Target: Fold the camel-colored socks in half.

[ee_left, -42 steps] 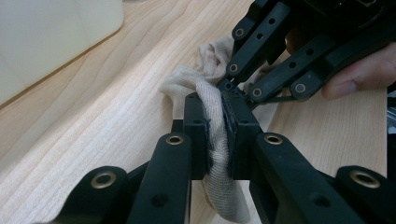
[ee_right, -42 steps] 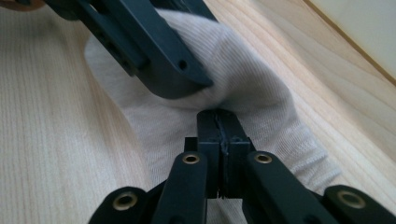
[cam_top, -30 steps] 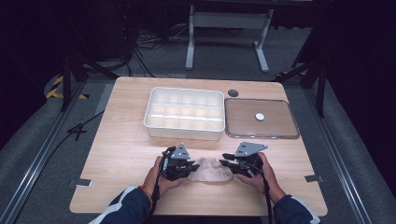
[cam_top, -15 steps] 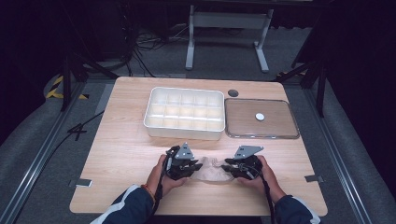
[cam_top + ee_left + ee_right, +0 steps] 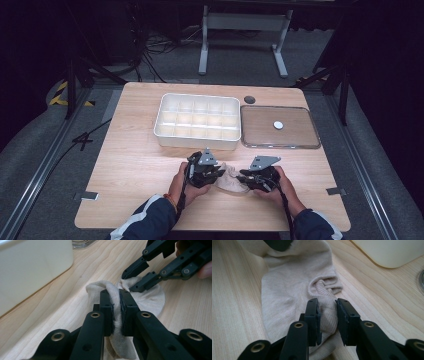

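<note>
A beige sock (image 5: 231, 181) lies crumpled on the wooden table near its front edge, between my two grippers. My left gripper (image 5: 218, 176) is shut on a raised fold of the sock (image 5: 147, 298), and the fabric is squeezed thin between its pads (image 5: 116, 293). My right gripper (image 5: 243, 176) faces it from the right. Its jaws have just been closing, and a bunched fold near the sock's cuff (image 5: 287, 285) fills the gap between its pads (image 5: 327, 303). The left gripper view has the right gripper (image 5: 128, 281) pinching the sock's far edge.
A white compartment tray (image 5: 197, 141) stands behind the grippers at mid table. To its right lies a clear flat lid (image 5: 280, 145) with a small white disc (image 5: 278, 125) on it. A dark round grommet (image 5: 249, 99) sits near the table's back edge.
My left gripper has shifted a little to the right, toward the right gripper, with the sock in it. The sock now looks more bunched between them. The right hand has hardly moved.
</note>
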The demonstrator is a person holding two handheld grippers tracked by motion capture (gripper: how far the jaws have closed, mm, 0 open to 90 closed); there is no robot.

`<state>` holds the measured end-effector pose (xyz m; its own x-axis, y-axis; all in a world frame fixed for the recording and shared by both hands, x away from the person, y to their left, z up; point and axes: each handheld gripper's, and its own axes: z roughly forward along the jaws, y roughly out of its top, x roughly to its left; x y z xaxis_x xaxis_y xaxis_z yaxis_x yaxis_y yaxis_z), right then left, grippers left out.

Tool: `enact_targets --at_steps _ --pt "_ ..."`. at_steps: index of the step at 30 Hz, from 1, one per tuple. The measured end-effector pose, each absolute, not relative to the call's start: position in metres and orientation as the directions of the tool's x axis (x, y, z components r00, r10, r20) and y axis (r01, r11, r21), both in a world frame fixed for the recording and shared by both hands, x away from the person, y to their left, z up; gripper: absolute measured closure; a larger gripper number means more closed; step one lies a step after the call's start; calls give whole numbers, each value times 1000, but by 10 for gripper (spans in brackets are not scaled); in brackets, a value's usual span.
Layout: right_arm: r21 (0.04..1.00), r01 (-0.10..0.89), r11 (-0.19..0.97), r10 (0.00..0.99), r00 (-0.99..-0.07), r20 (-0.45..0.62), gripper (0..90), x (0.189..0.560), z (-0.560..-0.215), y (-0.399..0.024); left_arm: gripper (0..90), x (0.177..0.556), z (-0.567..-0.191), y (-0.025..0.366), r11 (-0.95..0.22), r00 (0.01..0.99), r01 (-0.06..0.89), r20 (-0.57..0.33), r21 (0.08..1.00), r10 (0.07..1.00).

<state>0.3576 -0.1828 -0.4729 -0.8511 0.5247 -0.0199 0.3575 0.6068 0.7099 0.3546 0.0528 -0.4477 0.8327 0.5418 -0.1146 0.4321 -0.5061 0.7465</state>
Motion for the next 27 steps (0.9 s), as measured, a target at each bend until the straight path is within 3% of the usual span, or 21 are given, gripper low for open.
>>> enact_targets --at_steps 4,6,10,16,27 --pt "715 361 599 525 -851 -11 708 358 -474 -183 825 356 -447 46 -493 821 441 -115 750 559" --pt "717 369 591 539 -842 -11 633 358 -473 -184 825 356 -447 40 -496 819 445 -114 745 562" --pt "728 381 570 547 -837 10 588 358 -468 -187 825 356 -448 36 -497 815 451 -115 741 568" --pt "685 398 610 544 -839 2 686 357 -470 -189 824 354 -450 32 -494 812 460 -124 738 570" --pt "684 403 608 541 -841 14 736 357 -470 -188 811 354 -464 15 -513 816 458 -113 726 567"
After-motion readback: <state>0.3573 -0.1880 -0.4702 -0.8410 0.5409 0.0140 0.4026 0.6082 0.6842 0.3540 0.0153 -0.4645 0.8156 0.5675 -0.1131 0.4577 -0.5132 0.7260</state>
